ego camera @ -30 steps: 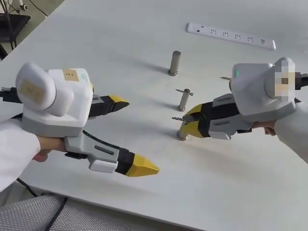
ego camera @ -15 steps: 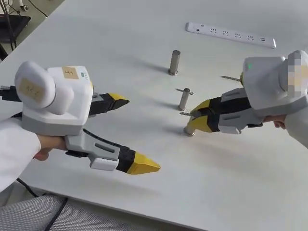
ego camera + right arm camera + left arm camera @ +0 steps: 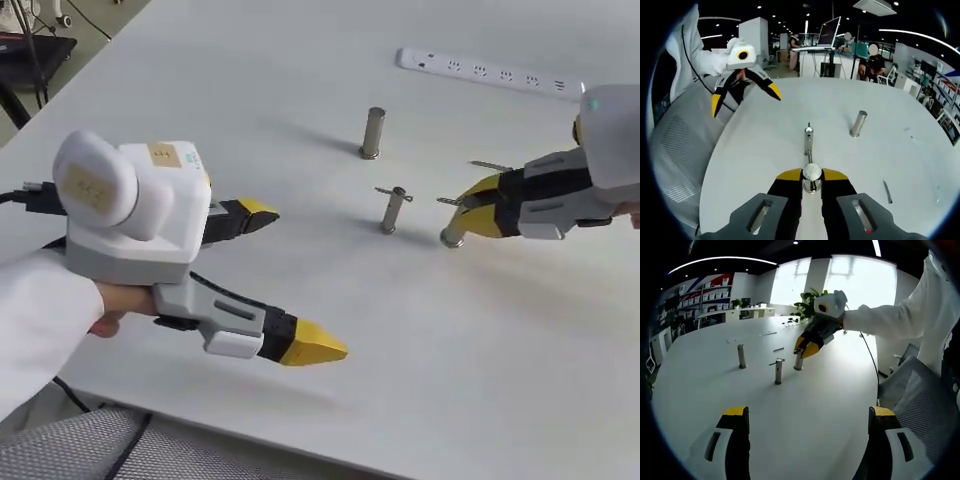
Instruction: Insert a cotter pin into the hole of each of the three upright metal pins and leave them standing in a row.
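Note:
Three metal pins are on the white table [image 3: 300,110]. The far pin [image 3: 373,132] stands bare. The middle pin [image 3: 392,210] stands upright with a cotter pin through its top. My right gripper [image 3: 468,216] is shut on the third pin [image 3: 454,236], which carries a cotter pin [image 3: 449,202] and leans a little, its base near the table. In the right gripper view, that held pin [image 3: 812,178] sits between the yellow fingertips. A loose cotter pin [image 3: 490,166] lies behind it. My left gripper [image 3: 290,282] hovers open at the left, holding nothing.
A white power strip [image 3: 490,72] lies at the table's far side. A grey chair [image 3: 70,445] sits below the near edge. In the left gripper view the right gripper [image 3: 812,342] and the three pins [image 3: 778,371] lie ahead.
My right gripper has carried the third pin to the right and farther from me, beside the middle pin. The left gripper has stayed open in about the same place.

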`<state>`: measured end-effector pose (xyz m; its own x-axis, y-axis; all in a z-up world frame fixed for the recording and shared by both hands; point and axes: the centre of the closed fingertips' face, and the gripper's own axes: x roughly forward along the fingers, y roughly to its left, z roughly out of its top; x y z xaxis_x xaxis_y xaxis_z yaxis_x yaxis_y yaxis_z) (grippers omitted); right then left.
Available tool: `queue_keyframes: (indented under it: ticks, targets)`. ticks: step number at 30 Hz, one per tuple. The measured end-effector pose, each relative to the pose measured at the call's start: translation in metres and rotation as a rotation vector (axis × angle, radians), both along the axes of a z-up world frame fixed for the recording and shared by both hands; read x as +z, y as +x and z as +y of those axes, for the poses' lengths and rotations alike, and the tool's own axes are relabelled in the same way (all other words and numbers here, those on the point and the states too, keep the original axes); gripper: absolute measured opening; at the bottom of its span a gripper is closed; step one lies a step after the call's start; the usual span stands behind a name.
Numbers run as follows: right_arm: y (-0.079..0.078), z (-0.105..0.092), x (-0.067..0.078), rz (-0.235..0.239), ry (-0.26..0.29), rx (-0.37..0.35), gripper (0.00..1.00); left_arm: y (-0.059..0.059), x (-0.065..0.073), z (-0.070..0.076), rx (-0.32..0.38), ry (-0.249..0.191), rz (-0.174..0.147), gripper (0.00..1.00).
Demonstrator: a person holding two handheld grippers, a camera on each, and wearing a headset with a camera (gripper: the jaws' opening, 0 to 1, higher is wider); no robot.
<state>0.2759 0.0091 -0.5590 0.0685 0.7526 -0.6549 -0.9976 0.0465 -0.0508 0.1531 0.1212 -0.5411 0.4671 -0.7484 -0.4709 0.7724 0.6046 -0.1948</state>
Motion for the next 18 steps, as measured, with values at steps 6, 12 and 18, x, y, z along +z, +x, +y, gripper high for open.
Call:
queue_keyframes:
  ticks: [6, 12, 18]
  targets:
    - [0.0006, -0.0017, -0.0030, 0.006, -0.006, 0.017, 0.08, 0.0004, 0.0005, 0.0003, 0.001, 0.006, 0.004, 0.99]
    - [-0.0005, -0.0011, -0.0097, 0.014, -0.017, 0.027, 0.08, 0.0024, 0.0071, -0.0047, 0.008, -0.013, 0.000, 0.99]
    - [-0.0017, 0.0015, -0.0087, 0.019, -0.004, 0.019, 0.08, -0.0002, 0.0082, -0.0095, 0.000, -0.020, 0.011, 0.99]
